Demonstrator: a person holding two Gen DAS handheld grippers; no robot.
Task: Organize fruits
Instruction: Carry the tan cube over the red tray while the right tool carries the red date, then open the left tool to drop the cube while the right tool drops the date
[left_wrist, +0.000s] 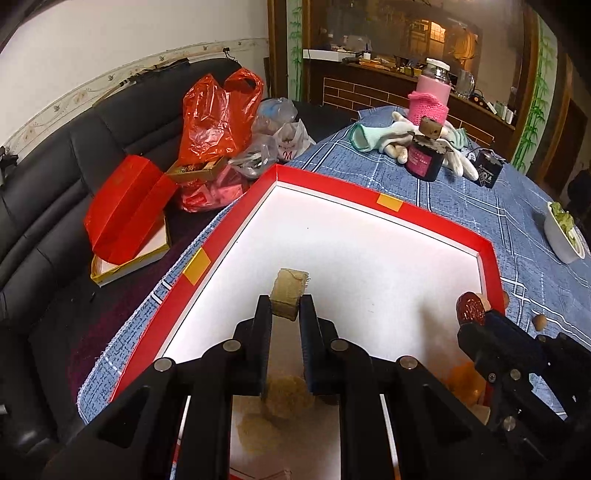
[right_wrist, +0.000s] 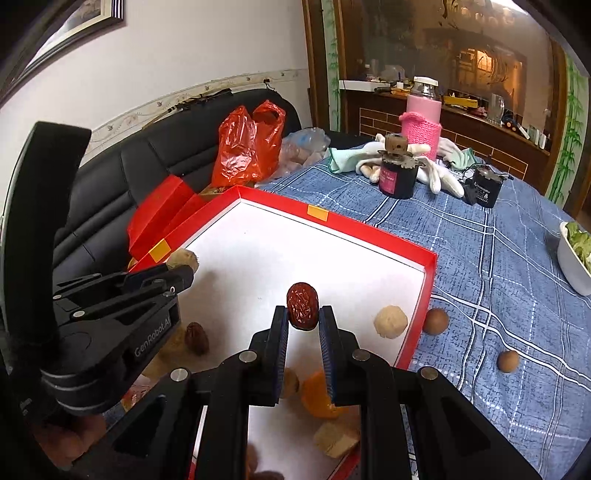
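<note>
Nearest lens: L gripper (left_wrist: 285, 308), black fingers pinched on a tan chunk (left_wrist: 290, 293), held above the white floor of the red box (left_wrist: 391, 199). In R wrist view, R gripper (right_wrist: 303, 314) clamped on a wrinkled red date (right_wrist: 302, 305), also raised over box floor. Both loads sit at the very fingertips, most of each piece poking out past the pads; jaws narrow, each closed on its item, neither empty.

Already inside box: pale round ball (right_wrist: 390, 321) near the R wall, 2nd dark date (right_wrist: 196, 338) by L gripper's body, orange piece (right_wrist: 319, 397) and a tan block (right_wrist: 336, 439) at the near edge, partly hidden under R fingers. Still outside on blue cloth (right_wrist: 498, 258): 2 small brown round fruits, 1 touching box wall (right_wrist: 436, 321), 1 well apart (right_wrist: 508, 361).

Risks, as judged: tip-only grip on the date, so a tilt or slack squeeze could let it slip and roll on the smooth floor. Tan chunk looks fibrous, crumbly; hard squeeze could break it. Grippers close together over 1 box, so a careless swing could knock them together. Sorting scheme unclear; no dividers seen. Bowl of greens (right_wrist: 576, 258) at far R edge, not involved.
</note>
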